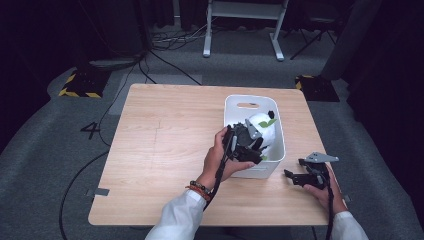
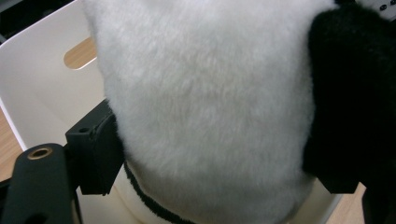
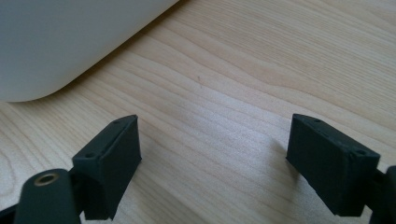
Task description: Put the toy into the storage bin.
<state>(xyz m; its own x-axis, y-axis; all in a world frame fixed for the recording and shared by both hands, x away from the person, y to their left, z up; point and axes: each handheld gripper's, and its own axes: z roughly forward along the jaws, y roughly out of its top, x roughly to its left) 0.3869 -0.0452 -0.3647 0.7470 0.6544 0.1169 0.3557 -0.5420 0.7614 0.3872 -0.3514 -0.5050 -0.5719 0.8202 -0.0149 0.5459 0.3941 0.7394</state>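
Observation:
A white and black plush panda [image 1: 263, 129] with a green leaf lies in the white bin [image 1: 250, 99] at the table's right middle. My left gripper [image 1: 256, 146] reaches into the bin from its near left side. In the left gripper view the panda's white fur [image 2: 205, 102] bulges between the two jaws and touches both pads [image 2: 100, 154], so my left gripper [image 2: 219, 163] is shut on it. My right gripper [image 1: 295, 167] rests on the table just right of the bin. It stands open over bare wood [image 3: 229, 163], with nothing between its jaws.
The wooden table [image 1: 165, 140] spreads wide to the left of the bin. The bin's rounded corner [image 3: 70, 42] sits close ahead of the right gripper. A white desk frame [image 1: 245, 30] and cables stand on the grey floor beyond the table.

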